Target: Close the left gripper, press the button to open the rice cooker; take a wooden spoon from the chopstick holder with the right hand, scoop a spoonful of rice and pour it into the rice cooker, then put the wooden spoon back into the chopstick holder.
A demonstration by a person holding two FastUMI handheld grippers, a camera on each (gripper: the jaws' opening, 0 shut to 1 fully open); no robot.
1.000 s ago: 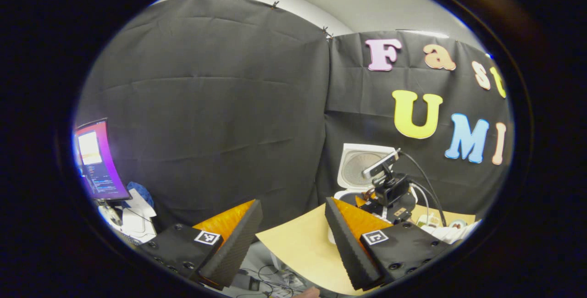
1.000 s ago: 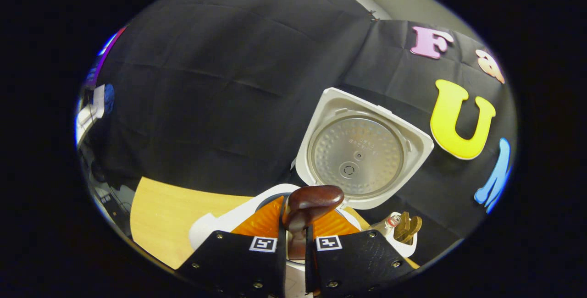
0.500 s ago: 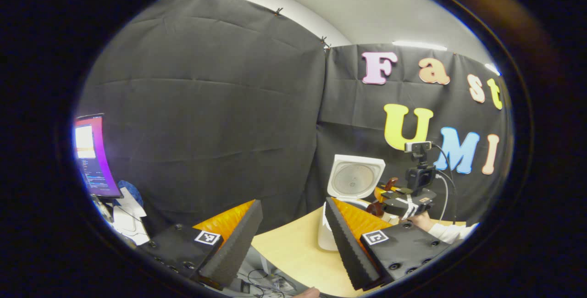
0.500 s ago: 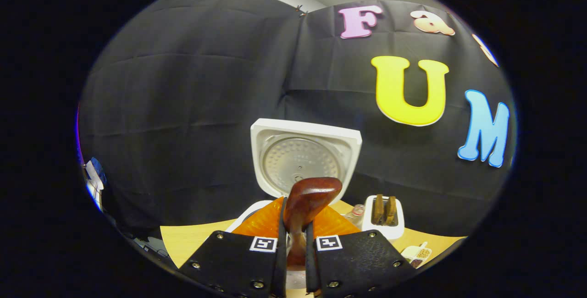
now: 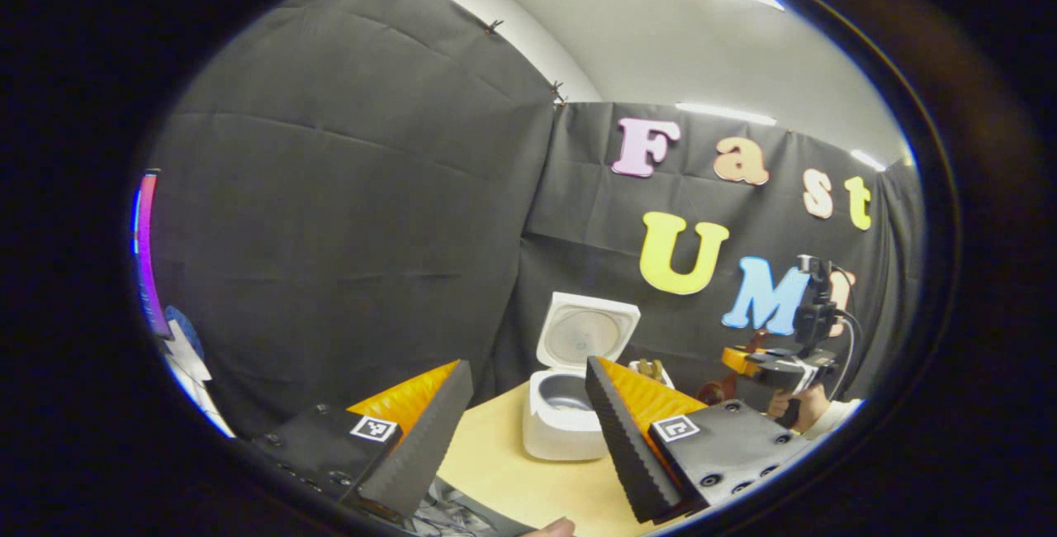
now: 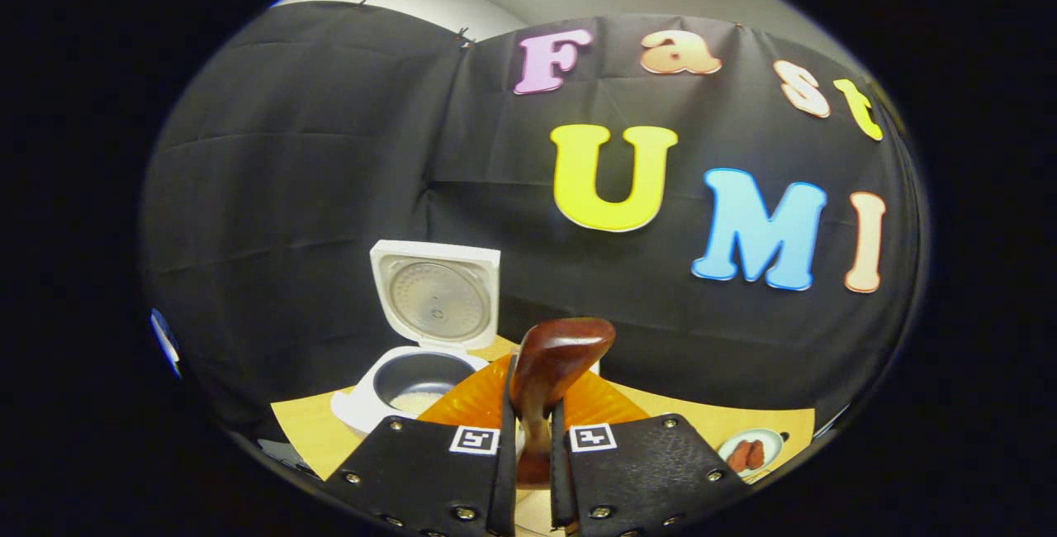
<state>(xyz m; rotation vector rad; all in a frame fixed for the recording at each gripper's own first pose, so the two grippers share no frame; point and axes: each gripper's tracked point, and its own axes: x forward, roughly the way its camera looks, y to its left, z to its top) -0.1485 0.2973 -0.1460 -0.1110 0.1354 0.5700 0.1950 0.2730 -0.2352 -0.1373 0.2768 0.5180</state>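
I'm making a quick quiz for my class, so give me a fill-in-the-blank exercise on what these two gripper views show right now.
1. The rice cooker on the table has its lid ____.
2. The right gripper is shut on the wooden ____.
3. The left gripper has its fingers ____.
4. Inside the cooker's pot lies some pale ____.

Missing words: open; spoon; open (apart); rice

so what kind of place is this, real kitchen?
Probably not: it looks like a staged recording booth. Black cloth hangs as the wall behind a bare table holding an open rice cooker, and a monitor glows at the side.
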